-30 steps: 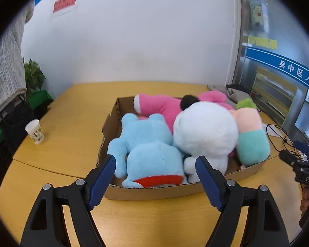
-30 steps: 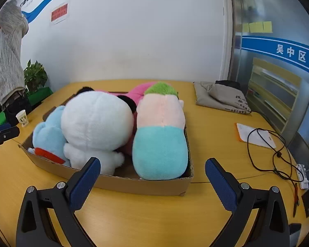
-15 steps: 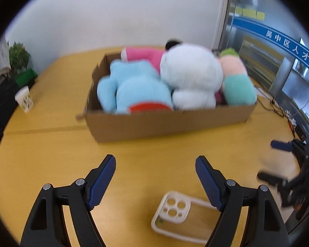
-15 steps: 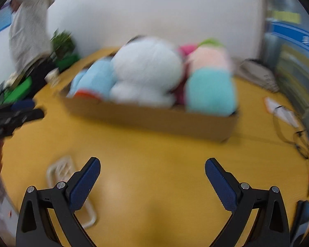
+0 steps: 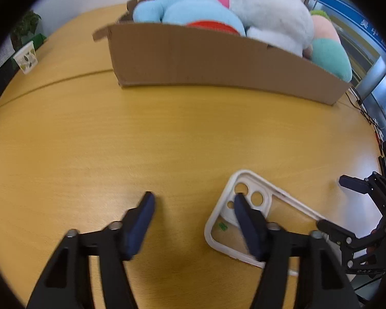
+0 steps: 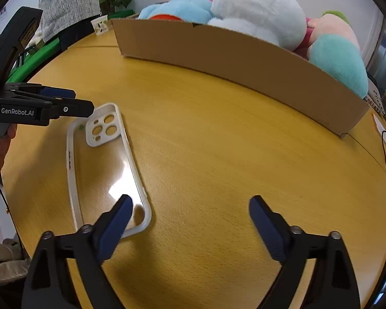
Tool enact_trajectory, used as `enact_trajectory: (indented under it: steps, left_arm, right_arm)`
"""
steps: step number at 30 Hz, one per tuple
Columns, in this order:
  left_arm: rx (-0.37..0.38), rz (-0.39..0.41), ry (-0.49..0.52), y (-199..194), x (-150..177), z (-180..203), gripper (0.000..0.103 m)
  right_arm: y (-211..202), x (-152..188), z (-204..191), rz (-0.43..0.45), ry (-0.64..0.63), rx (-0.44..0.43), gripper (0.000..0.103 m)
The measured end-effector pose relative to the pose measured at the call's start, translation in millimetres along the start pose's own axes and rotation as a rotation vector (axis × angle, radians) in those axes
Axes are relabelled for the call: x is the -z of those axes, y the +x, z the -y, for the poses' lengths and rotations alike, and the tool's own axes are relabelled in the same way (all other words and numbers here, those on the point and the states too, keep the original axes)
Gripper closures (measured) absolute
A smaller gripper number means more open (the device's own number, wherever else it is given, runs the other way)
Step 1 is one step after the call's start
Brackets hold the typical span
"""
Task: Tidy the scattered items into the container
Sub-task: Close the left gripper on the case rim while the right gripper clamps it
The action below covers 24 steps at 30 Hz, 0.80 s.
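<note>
Phone case (image 6: 103, 164), white rim, clear back: flat on desk (image 6: 218, 141), near the front edge, apart from cardboard box (image 6: 231, 59). Box: further back on desk, packed with soft toys (image 6: 257, 7). Left gripper (image 5: 193, 204): fingers closing, nothing pinched, one finger over case's camera end. Right gripper (image 6: 190, 207): fingers spread, closing, empty, one finger over case's other end.

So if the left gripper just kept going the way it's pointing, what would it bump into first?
Probably the table: the left gripper, jaws closing, points steeply down at bare wood. Its one finger overlaps the phone case, so that may touch first; depth is unclear.
</note>
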<state>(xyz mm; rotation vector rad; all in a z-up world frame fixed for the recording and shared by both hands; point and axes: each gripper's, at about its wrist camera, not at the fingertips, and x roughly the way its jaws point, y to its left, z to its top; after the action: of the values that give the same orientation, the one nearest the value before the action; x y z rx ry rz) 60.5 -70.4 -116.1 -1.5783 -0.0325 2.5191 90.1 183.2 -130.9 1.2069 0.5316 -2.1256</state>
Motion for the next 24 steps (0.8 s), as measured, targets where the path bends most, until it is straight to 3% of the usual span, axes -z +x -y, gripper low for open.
enact_trajectory:
  steps: [1, 6, 7, 12, 14, 16, 24]
  left_arm:
    - [-0.020, -0.001, 0.026, 0, 3, 5, 0.056]
    - [0.019, -0.008, 0.056, 3, 9, 14, 0.084]
    - [0.030, -0.009, 0.061, 3, 9, 15, 0.089]
    - [0.004, -0.010, 0.096, 3, 17, 25, 0.091]
    - [0.014, -0.014, 0.095, 4, 21, 26, 0.092]
    - [0.013, -0.013, 0.097, 4, 23, 27, 0.094]
    - [0.039, -0.008, 0.095, -8, 11, 28, 0.097]
  right_arm:
    - [1, 0, 0, 0.002, -0.004, -0.009, 0.020]
    - [-1, 1, 1, 0.018, -0.006, -0.063, 0.033]
    - [-1, 1, -1, 0.021, -0.017, -0.073, 0.041]
    - [-3, 1, -7, 0.032, -0.049, -0.114, 0.066]
    - [-3, 1, -9, 0.030, -0.052, -0.138, 0.083]
    - [-2, 1, -9, 0.030, -0.048, -0.157, 0.090]
    - [-2, -8, -13, 0.047, -0.034, -0.147, 0.093]
